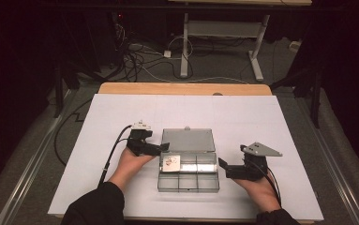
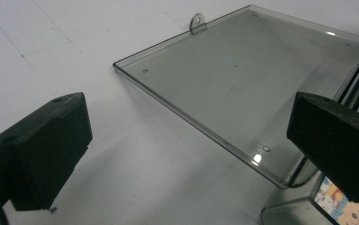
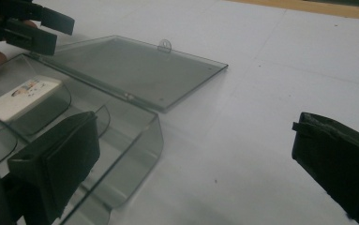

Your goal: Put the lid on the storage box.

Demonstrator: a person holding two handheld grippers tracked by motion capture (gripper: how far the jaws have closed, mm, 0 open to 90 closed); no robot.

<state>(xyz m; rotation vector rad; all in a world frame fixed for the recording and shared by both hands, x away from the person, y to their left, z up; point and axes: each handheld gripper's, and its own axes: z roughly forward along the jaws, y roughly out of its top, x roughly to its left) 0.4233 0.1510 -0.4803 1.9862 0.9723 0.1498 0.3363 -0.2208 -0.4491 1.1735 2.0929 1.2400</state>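
My two black grippers, left point(image 1: 164, 146) and right point(image 1: 222, 163), hang released beside the clear, open, compartmented plastic box point(image 1: 188, 178); a careless nudge could skid it.

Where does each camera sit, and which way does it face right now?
High view: above the person's side, looking forward and down at the clear plastic compartment box; both forearms, left gripper and right gripper show.
Left gripper view: between open jaws, facing the box's flat-lying clear lid.
Right gripper view: between open jaws, facing the box's corner.
Both gripper views share the lid and the small white printed eraser.
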